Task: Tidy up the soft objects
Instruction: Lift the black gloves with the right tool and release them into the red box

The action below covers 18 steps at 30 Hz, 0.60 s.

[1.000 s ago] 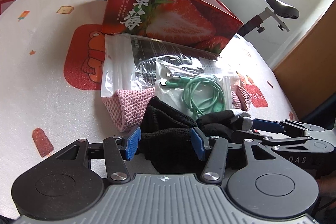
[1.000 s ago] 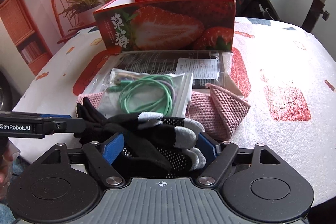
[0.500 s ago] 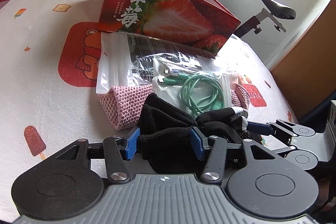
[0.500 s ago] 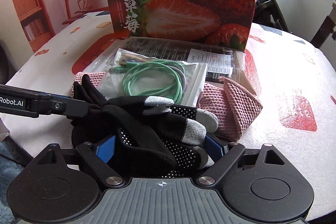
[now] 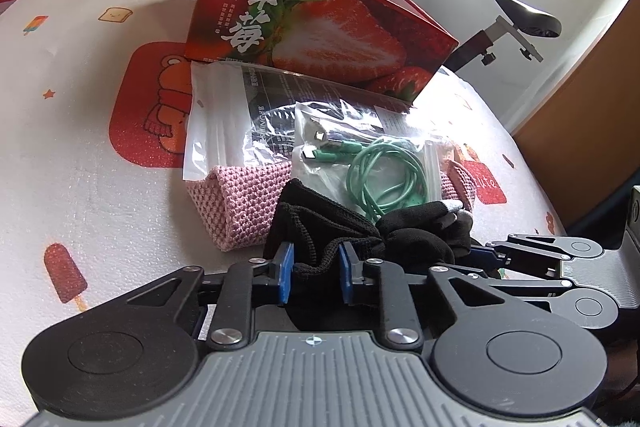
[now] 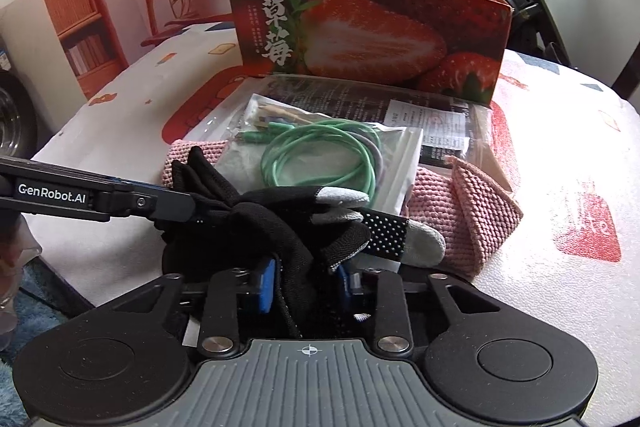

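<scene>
left wrist view: both tools clamp black gloves; bagged cable beside strawberry box.

The right gripper is clamped on black gloves at the near table edge, their grey fingertips pointing right, while the left gripper reaches in from the left and touches the gloves' left side. Just beyond lie a pink cloth, a clear bag of green cable on top of it, and a darker packet farther back. A strawberry box stands open at the far side.
</scene>
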Motion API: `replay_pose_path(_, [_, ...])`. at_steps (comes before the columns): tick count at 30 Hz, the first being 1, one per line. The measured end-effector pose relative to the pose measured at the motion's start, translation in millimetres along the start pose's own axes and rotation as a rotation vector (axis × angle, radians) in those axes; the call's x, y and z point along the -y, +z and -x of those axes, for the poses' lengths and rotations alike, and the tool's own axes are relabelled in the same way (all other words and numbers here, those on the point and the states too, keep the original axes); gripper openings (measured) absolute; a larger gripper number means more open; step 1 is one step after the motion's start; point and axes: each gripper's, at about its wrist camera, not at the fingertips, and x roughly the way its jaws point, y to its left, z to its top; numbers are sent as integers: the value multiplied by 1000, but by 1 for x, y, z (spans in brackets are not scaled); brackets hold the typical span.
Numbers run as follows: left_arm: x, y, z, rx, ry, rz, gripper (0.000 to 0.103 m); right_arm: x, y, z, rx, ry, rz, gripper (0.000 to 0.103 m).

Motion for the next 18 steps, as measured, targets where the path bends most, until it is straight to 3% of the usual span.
replay_pose_path(10, [1,0,0,2,-17,-11,16,3,-1,3,22,27,-20,16])
replay_pose_path(18, [11,7,18,95,-36,-64,15,6,9,20,120,33,-35,15])
